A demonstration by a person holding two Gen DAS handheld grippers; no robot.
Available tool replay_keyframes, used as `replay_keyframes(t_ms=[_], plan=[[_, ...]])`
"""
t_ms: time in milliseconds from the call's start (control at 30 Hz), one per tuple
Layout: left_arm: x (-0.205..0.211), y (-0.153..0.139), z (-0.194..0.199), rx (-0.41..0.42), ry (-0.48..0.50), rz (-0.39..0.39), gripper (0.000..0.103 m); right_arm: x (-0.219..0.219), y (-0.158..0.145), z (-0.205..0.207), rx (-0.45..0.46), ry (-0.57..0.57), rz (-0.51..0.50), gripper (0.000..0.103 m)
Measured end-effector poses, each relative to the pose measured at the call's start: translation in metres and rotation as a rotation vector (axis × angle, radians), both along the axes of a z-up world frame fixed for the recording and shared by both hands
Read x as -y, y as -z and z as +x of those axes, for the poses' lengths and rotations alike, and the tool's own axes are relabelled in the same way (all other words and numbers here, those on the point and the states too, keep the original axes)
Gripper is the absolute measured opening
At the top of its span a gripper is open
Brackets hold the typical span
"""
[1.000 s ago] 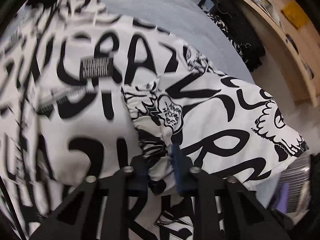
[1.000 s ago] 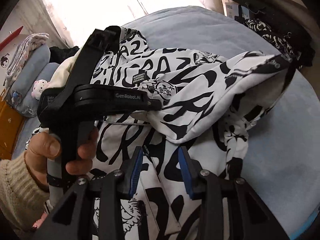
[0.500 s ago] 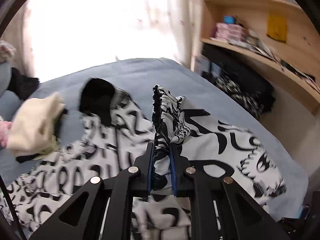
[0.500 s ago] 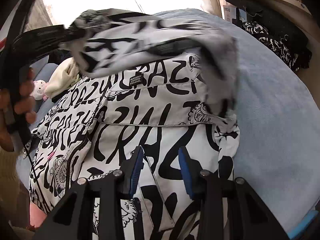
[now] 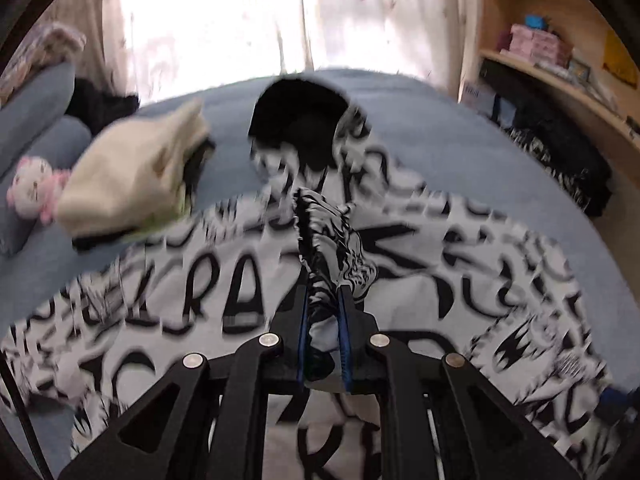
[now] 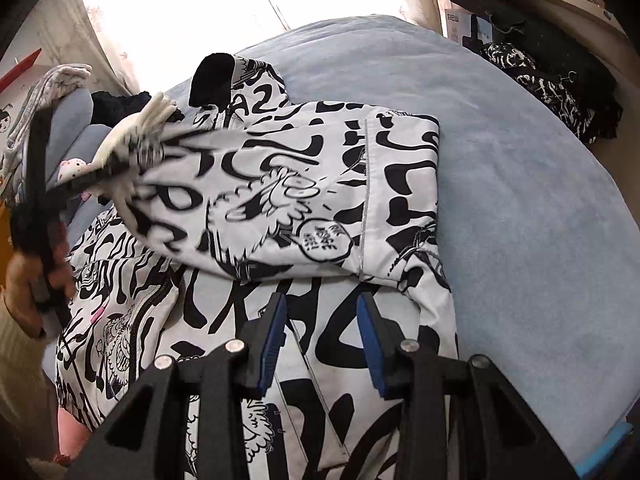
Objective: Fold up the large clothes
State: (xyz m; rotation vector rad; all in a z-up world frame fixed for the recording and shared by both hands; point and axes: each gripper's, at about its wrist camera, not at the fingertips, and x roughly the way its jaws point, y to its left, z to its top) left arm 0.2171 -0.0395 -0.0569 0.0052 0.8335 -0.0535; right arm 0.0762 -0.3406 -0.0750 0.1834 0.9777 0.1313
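The left gripper point(image 5: 323, 300) is all but shut, its jaws having just been closing, and pinches a ruched cuff point(image 5: 320, 232) of the jacket point(image 5: 224, 300); the right gripper point(image 6: 322, 312) stands partly open above the jacket's lower front, with cloth below it but nothing between its blue pads point(image 6: 274, 332). The jacket, white with black lettering and cartoon figures, lies spread on a blue bed point(image 6: 520, 200). Only the right view shows the sleeve point(image 6: 304, 200) drawn leftward across the chest as a broad band, from a fold at the jacket's right edge to the left gripper, which a hand point(image 6: 24, 276) holds at the frame's left; that view also shows the zip point(image 6: 148, 304) running down the front. Only the left view looks along the cuff toward the black-lined hood point(image 5: 300, 120), and it is blurred. The jacket's long axis runs from the hood, at the far end toward the bright curtain point(image 5: 224, 20), to the hem nearest the cameras. Beside the hood lie a cream garment point(image 5: 132, 184) and a small plush toy point(image 5: 34, 190). Wooden shelves point(image 5: 552, 68) on the right hold pink boxes point(image 5: 532, 42), and dark clothes point(image 6: 560, 80) are heaped below them.
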Motion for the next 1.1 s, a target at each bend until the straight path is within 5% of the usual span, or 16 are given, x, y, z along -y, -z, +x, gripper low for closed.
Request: replay_keyframes(t_ms=[100, 233, 333, 533, 600, 700, 767, 800, 833, 900, 1033, 1100], plan=[[-0.014, 0.032, -0.006, -0.091, -0.01, -0.037, 0.017, 0.003, -0.002, 0.006, -0.009, 0.005, 0.002, 0.04], [-0.036, 0.063, 0.001, -0.217, -0.027, -0.118, 0.059, 0.015, -0.008, 0.019, -0.017, 0.025, 0.067, 0.047], [-0.047, 0.068, 0.01, -0.227, -0.061, -0.153, 0.059, 0.033, -0.015, 0.042, -0.02, 0.06, 0.122, 0.059], [-0.046, 0.08, 0.046, -0.291, -0.057, -0.21, 0.059, 0.078, -0.002, 0.116, -0.076, 0.152, 0.138, 0.061], [-0.041, 0.084, 0.057, -0.295, -0.051, -0.19, 0.058, 0.09, 0.009, 0.139, -0.096, 0.181, 0.123, 0.061], [-0.032, 0.082, 0.065, -0.269, -0.033, -0.15, 0.042, 0.104, 0.026, 0.175, -0.139, 0.204, 0.119, 0.061], [-0.025, 0.078, 0.071, -0.24, -0.041, -0.079, 0.016, 0.108, 0.036, 0.191, -0.161, 0.197, 0.141, 0.061], [-0.022, 0.078, 0.075, -0.233, -0.037, -0.045, 0.015, 0.107, 0.041, 0.197, -0.176, 0.193, 0.131, 0.057], [-0.021, 0.077, 0.077, -0.231, -0.034, -0.043, 0.013, 0.102, 0.048, 0.203, -0.199, 0.188, 0.088, 0.034], [-0.021, 0.071, 0.082, -0.206, -0.038, -0.053, 0.01, 0.095, 0.052, 0.208, -0.21, 0.168, 0.029, 0.007], [-0.022, 0.055, 0.085, -0.122, -0.041, -0.068, 0.009, 0.095, 0.029, 0.203, -0.077, 0.193, -0.039, 0.003], [-0.022, 0.06, 0.087, -0.12, -0.041, -0.066, 0.009, 0.106, 0.037, 0.205, -0.087, 0.24, -0.039, 0.003]])
